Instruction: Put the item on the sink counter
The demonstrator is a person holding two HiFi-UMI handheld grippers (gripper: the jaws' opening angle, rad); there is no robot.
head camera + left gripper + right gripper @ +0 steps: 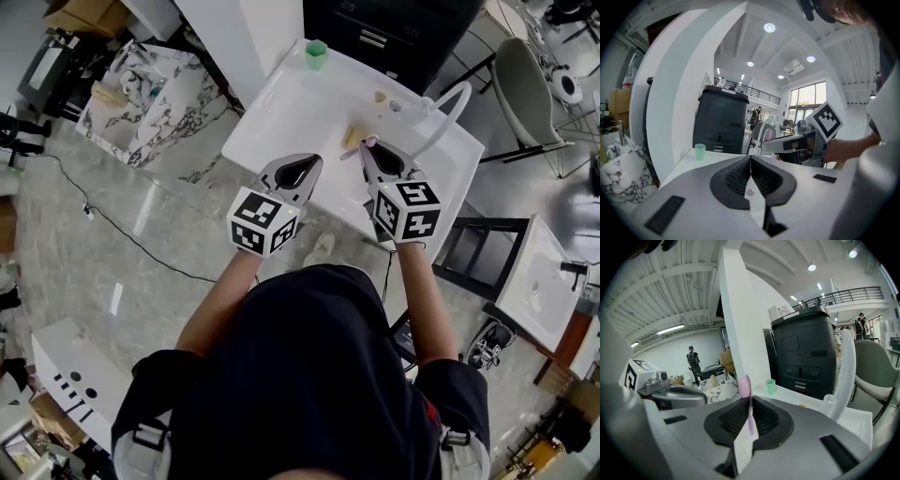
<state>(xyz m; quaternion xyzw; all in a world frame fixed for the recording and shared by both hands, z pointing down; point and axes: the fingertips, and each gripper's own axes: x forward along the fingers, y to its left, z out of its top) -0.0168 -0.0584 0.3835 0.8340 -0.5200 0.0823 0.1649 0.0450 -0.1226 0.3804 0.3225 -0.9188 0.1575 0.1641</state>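
Tongs on the right: the right gripper (749, 416) has its jaws drawn nearly together on the thin handle of a pink toothbrush (748, 399), which stands on edge between the ribbed black pads. The bristled head rises just past the jaw tips. Tongs on the left: the left gripper (751, 171) has its jaws closed pad to pad, with nothing between them.

In the head view both bare forearms reach forward from the person's dark top. The left gripper (309, 164) and the right gripper (367, 148) sit side by side, near but apart, pointing ahead and slightly downward over the near part of the white sink counter (281, 103). Each carries a cube with square black-and-white markers at its rear.

The toothbrush (356, 150) is held above the counter, just beside a small tan block (352, 137) lying on it. Its handle is slender and pale lilac; its bristles are a denser pink.

The counter is smooth, glossy and rectangular with rounded corners. A translucent green cup (316, 52) stands at its far edge, and a white arched faucet (450, 108) curves up at the right. The gripper shells are matte grey plastic.
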